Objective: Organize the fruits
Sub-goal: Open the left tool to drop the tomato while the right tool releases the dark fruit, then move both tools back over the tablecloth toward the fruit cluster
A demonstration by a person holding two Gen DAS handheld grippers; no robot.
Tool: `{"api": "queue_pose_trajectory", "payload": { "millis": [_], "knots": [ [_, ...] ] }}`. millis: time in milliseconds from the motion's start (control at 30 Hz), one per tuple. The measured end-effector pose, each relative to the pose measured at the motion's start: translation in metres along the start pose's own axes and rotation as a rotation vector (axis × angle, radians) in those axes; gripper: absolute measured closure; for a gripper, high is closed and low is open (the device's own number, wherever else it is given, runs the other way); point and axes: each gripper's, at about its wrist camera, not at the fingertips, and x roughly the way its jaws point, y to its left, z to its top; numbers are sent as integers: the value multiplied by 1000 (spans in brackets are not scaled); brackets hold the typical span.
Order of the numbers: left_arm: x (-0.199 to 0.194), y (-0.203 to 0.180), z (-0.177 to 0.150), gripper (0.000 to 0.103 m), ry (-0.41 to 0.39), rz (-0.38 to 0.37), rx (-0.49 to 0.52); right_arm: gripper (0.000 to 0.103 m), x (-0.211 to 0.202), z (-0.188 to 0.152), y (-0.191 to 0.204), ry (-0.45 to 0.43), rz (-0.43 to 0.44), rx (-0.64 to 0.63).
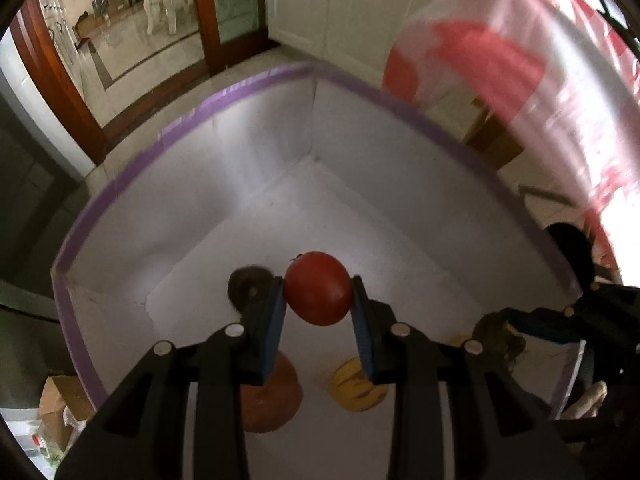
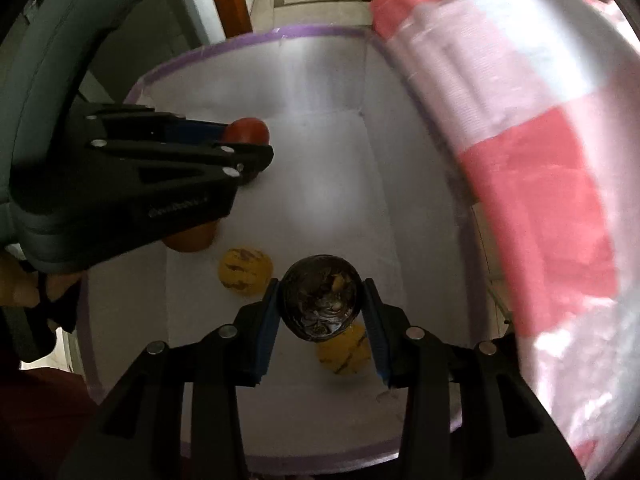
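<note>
Left wrist view looks steeply down into a white fabric bin (image 1: 200, 208) with soft, creased walls and a lilac-trimmed rim. At the far left a brown wooden door frame (image 1: 52, 76) borders a glossy tiled floor; white cabinet doors (image 1: 332, 0) stand beyond the bin. The left claw (image 1: 318, 290) has black ribbed arms and blue pads, and it pinches a smooth, round red tomato (image 1: 318, 288) between them, above the bin's floor. Just left of the tomato, partly hidden by the left finger, lies a dark round fruit (image 1: 246, 284). Below the fingers a smooth orange fruit (image 1: 280, 396) and a yellow striped fruit (image 1: 352, 388) rest on the bin floor, both partly covered by the claw. At the right a thin, translucent pink-and-white plastic bag (image 1: 540, 80) hangs, blurred, over the bin's edge.

Right wrist view shows the same bin from the other side, its rim (image 2: 312, 30) at the far end. The left claw enters from the left with the tomato at its tip, hiding most of the orange fruit beneath. The right claw (image 2: 320, 300) grips a dark, wrinkled, glossy round fruit (image 2: 320, 296) between its blue pads. Two yellow striped fruits lie on the floor, one (image 2: 244, 268) left of it, another (image 2: 344, 352) partly under it. The bag fills the right side.
</note>
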Motion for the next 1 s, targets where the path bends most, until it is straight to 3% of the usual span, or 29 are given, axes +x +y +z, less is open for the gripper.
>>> {"api": "queue_pose_trajectory", "payload": {
  "millis": [400, 467, 533, 600, 733, 800, 867, 1000],
  "knots": [
    [4, 5, -1, 69, 16, 14, -9, 62, 1, 7, 5, -5, -17, -6],
    [1, 4, 1, 57, 6, 19, -12, 56, -5, 6, 7, -20, -12, -1],
    [-6, 4, 3, 29, -17, 32, -23, 50, -11, 6, 9, -34, -5, 2],
    [-10, 1, 6, 23, -38, 49, -26, 44, -18, 6, 8, -52, -1, 6],
    [-25, 1, 13, 20, -59, 86, -23, 44, -33, 5, 5, -91, 26, 29],
    [-35, 0, 19, 14, -89, 122, -21, 44, -48, 2, 3, -132, 65, 42],
    [-50, -7, 25, 5, -143, 187, -5, 44, -68, 1, 1, -180, 124, 45],
    [-82, -31, 48, 4, -237, 336, 86, 43, -111, -5, -4, -300, 165, 29]
  ]
}}
